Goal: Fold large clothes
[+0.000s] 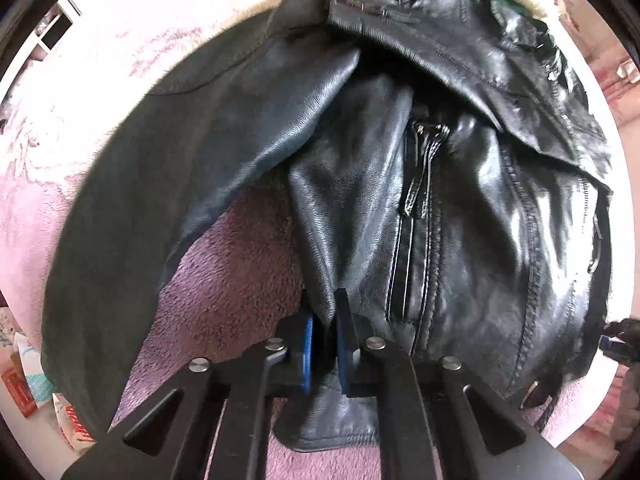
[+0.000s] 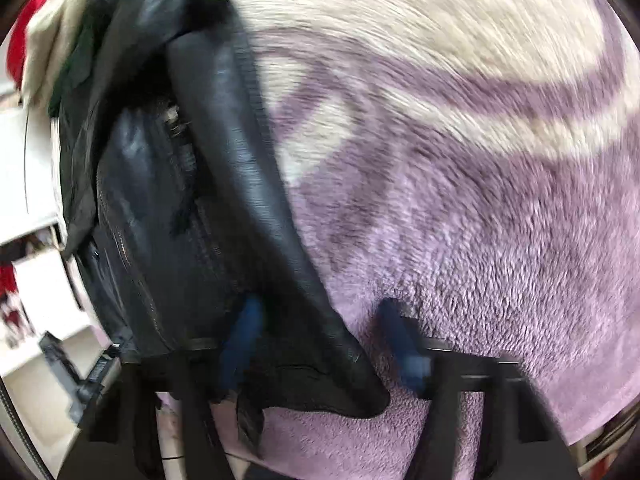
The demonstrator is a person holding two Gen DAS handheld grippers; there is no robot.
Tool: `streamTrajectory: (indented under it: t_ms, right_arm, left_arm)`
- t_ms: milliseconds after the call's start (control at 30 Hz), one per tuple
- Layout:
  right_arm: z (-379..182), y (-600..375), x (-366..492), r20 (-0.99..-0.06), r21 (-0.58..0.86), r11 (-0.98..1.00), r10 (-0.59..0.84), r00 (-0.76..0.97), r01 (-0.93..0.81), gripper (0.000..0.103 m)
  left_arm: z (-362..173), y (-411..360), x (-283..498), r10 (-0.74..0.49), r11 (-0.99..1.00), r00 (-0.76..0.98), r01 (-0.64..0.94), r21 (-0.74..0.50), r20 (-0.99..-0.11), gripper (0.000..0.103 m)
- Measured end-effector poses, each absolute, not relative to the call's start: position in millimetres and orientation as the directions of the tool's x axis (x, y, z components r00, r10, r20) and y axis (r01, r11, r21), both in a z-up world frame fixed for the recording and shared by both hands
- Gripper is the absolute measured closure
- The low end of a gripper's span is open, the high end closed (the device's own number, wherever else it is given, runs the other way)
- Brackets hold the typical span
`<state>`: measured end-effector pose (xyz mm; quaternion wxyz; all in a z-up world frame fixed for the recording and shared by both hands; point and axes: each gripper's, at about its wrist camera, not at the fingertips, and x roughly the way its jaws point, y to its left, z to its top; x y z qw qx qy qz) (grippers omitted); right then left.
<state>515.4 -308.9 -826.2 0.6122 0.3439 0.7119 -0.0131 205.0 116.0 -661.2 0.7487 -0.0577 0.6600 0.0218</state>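
My left tongs (image 1: 325, 338) are clamped on a fold of the black leather jacket (image 1: 440, 208), lifting its lower edge off the purple-and-cream fleece blanket (image 1: 240, 280). The jacket's front zipper (image 1: 424, 168) faces my left camera, with one panel draped out to the left. My right tongs (image 2: 320, 340) stand spread apart, the jacket's hem corner lying loose between the blue pads (image 2: 240, 336), nothing pinched. The right view is blurred. The jacket (image 2: 180, 220) hangs left there, over the blanket (image 2: 480, 240).
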Motion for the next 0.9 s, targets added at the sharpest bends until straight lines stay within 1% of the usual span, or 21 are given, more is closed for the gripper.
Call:
streamTrajectory:
  t_ms: [100,200,233,267,300,333,367,400,433,500,533,567,600,633,667,700,733,800,833,900]
  right_arm:
    - [-808.2,-288.2,501.6,-0.874,0.406,0.732,0.485,0.000,0.546,0.094]
    - [-795.2,-278.8,479.1,-0.876,0.374,0.722,0.481,-0.034,0.582,0.094]
    - [-796.2,-274.3,469.4,-0.878,0.351,0.723,0.475,-0.059,0.595,0.094]
    - [-800.4,-265.5,461.3,-0.880,0.322,0.733,0.465,-0.097,0.599,0.093]
    - [-804.8,-255.6,458.1,-0.878,0.303,0.748,0.461,-0.133,0.591,0.092]
    - [-805.3,-249.5,455.5,-0.875,0.291,0.754,0.458,-0.154,0.589,0.091]
    - [-804.7,-243.4,456.9,-0.875,0.285,0.758,0.455,-0.163,0.587,0.088]
    - [-803.3,-232.7,460.6,-0.875,0.280,0.767,0.451,-0.174,0.578,0.087]
    - [-799.6,-220.6,465.6,-0.883,0.269,0.779,0.434,-0.178,0.567,0.087]
    - [-782.0,-206.3,472.4,-0.915,0.255,0.780,0.385,-0.117,0.571,0.087]
    - [-768.5,-207.4,475.8,-0.928,0.264,0.776,0.366,-0.068,0.573,0.087]
    - [-759.4,-196.3,480.6,-0.932,0.275,0.777,0.359,-0.040,0.566,0.087]
    - [-750.3,-181.9,486.7,-0.937,0.282,0.786,0.350,-0.019,0.550,0.082]
    - [-742.3,-173.0,490.2,-0.940,0.285,0.797,0.340,-0.005,0.533,0.077]
    - [-733.2,-153.2,497.3,-0.942,0.301,0.810,0.336,0.021,0.504,0.067]
    - [-724.3,-151.4,500.5,-0.938,0.319,0.818,0.344,0.035,0.479,0.062]
    - [-718.0,-140.3,507.7,-0.937,0.325,0.829,0.346,0.040,0.456,0.061]
    - [-718.7,-112.3,521.5,-0.937,0.333,0.848,0.348,0.040,0.413,0.061]
    - [-719.8,-107.9,529.2,-0.938,0.331,0.857,0.346,0.036,0.396,0.061]
    - [-721.7,-86.3,546.2,-0.940,0.329,0.874,0.340,0.035,0.357,0.061]
  left_arm:
    - [-653.9,121.5,188.8,-0.042,0.994,0.125,-0.094,-0.054,-0.991,0.097]
    - [-657.5,124.3,172.8,-0.072,0.992,0.071,-0.094,-0.078,-0.995,0.097]
    - [-660.0,125.1,171.4,-0.085,0.991,0.050,-0.097,-0.089,-0.995,0.096]
    - [-665.1,127.7,166.3,-0.102,0.990,0.026,-0.100,-0.104,-0.994,0.091]
    - [-668.5,133.4,161.2,-0.106,0.988,0.007,-0.115,-0.106,-0.994,0.090]
    - [-667.9,143.1,156.4,-0.131,0.980,0.007,-0.149,-0.131,-0.991,0.090]
    - [-668.2,157.5,156.6,-0.166,0.968,0.014,-0.191,-0.166,-0.986,0.089]
    - [-666.7,168.1,149.3,-0.199,0.951,0.023,-0.236,-0.199,-0.980,0.087]
    - [-663.6,187.2,140.8,-0.232,0.921,0.041,-0.313,-0.233,-0.972,0.084]
    - [-659.3,218.5,121.8,-0.277,0.851,0.083,-0.441,-0.285,-0.957,0.067]
    - [-653.7,228.0,111.1,-0.291,0.813,0.110,-0.495,-0.307,-0.950,0.042]
    - [-648.1,237.8,101.6,-0.298,0.762,0.146,-0.558,-0.327,-0.943,0.030]
    - [-647.0,250.5,89.9,-0.305,0.699,0.188,-0.622,-0.353,-0.934,0.030]
    - [-635.7,247.2,83.8,-0.312,0.645,0.211,-0.669,-0.370,-0.926,0.030]
    - [-637.3,248.7,69.0,-0.315,0.577,0.235,-0.722,-0.382,-0.920,0.030]
    - [-643.7,261.0,59.2,-0.308,0.484,0.277,-0.778,-0.401,-0.910,0.030]
    - [-638.9,268.6,52.5,-0.296,0.419,0.310,-0.808,-0.415,-0.903,0.030]
    - [-657.6,291.5,31.3,-0.280,0.238,0.378,-0.863,-0.445,-0.883,0.030]
    - [-666.9,300.4,22.0,-0.271,0.137,0.430,-0.868,-0.477,-0.861,0.031]
    - [-670.4,307.4,15.5,-0.240,0.033,0.484,-0.862,-0.506,-0.841,0.033]
